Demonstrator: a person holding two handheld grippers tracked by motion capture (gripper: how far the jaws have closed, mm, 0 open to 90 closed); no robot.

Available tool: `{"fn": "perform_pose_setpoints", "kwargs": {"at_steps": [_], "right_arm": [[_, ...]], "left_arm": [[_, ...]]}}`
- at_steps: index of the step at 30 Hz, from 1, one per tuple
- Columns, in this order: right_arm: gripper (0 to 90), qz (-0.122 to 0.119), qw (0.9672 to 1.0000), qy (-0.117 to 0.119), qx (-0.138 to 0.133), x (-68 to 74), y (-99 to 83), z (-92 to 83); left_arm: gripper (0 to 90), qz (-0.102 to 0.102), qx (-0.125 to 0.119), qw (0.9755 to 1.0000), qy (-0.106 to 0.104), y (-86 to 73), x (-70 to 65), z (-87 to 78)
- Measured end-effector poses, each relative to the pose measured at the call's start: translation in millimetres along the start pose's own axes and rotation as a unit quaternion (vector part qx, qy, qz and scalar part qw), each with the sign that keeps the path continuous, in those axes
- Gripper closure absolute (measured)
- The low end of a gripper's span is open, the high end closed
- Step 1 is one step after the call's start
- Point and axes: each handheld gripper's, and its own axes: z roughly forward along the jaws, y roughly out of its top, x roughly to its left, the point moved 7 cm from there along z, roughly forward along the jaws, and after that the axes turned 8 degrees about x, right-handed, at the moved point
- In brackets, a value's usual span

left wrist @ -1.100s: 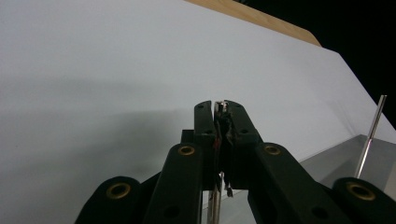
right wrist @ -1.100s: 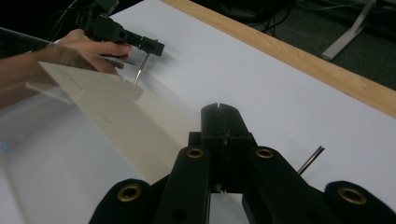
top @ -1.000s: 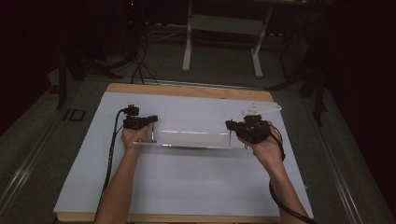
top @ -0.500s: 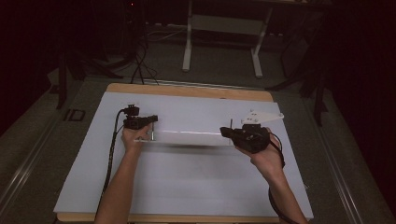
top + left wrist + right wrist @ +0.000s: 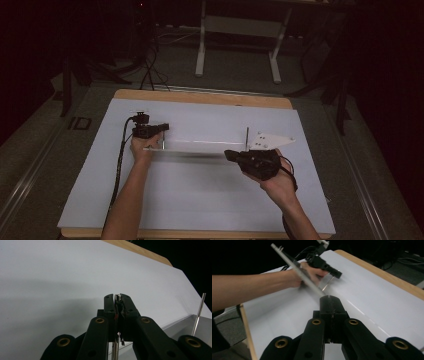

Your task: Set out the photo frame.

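Note:
A long clear plastic plate [image 5: 200, 147] with upright metal pins hangs just above the white table cover, spanning both grippers. My left gripper [image 5: 165, 128] is shut on a thin metal pin [image 5: 116, 298] at the plate's left end; the plate's clear edge [image 5: 182, 322] runs off to the lower right of its jaws. My right gripper [image 5: 228, 154] is shut on the plate's near edge, right of the middle. A second pin [image 5: 247, 134] stands behind it, also seen far right as a pin [image 5: 200, 312]. From the right gripper [image 5: 329, 298] the plate [image 5: 298, 270] runs blurred toward the left gripper [image 5: 323, 264].
A white cover [image 5: 200, 200] lies over the wooden table [image 5: 200, 96], whose bare wood shows along the far edge. Dark floor with cables [image 5: 150, 70] and a metal stand [image 5: 237, 45] lies beyond. The person's forearms come in from the near edge.
The right gripper has moved toward the person and to the left, swinging the plate's right end nearer and tilting it. The left gripper has stayed in place on its pin.

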Motion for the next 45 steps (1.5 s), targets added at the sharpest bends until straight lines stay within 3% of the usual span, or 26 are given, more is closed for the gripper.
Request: {"fn": "perform_pose_setpoints", "kwargs": {"at_steps": [3, 9, 13, 16, 20, 25, 37, 42, 45], "right_arm": [[90.0, 0.000, 1.0000, -0.005, 0.005, 3.4, -7.1, 7.2], [90.0, -0.002, 0.9987, -0.051, 0.000, 2.8, -18.1, 28.0], [90.0, 0.004, 0.9981, -0.060, -0.012, 2.1, -18.0, 32.6], [90.0, 0.004, 0.9980, -0.061, -0.014, 1.4, -17.3, 32.9], [90.0, 0.006, 0.9981, -0.059, -0.016, 0.2, -17.0, 33.1], [90.0, 0.007, 0.9982, -0.057, -0.015, -0.3, -16.7, 33.1], [90.0, 0.012, 0.9982, -0.056, -0.018, -4.6, -14.0, 32.3], [90.0, 0.013, 0.9981, -0.057, -0.020, -7.0, -12.6, 31.2], [90.0, 0.014, 0.9979, -0.059, -0.022, -8.4, -11.4, 31.0]], "left_arm": [[85.8, 0.000, 0.000, 1.0000, -0.001, 0.0, 0.2, 0.0], [85.7, 0.005, 0.003, 1.0000, -0.003, -0.1, -0.3, -0.9], [85.5, 0.010, 0.002, 1.0000, 0.000, 0.0, -0.5, -1.0], [84.8, 0.027, 0.000, 0.9995, 0.017, -0.4, -1.8, -1.3], [80.2, 0.033, -0.006, 0.9990, 0.029, -0.8, -1.0, -3.8], [72.0, 0.033, -0.020, 0.9991, 0.020, -3.5, 2.2, -13.4], [63.3, 0.081, -0.045, 0.9955, 0.019, -10.3, -10.3, -46.2], [61.4, 0.115, -0.048, 0.9921, 0.015, -16.0, -18.4, -58.5], [61.0, 0.121, -0.053, 0.9911, 0.011, -18.6, -21.6, -65.5]]}}
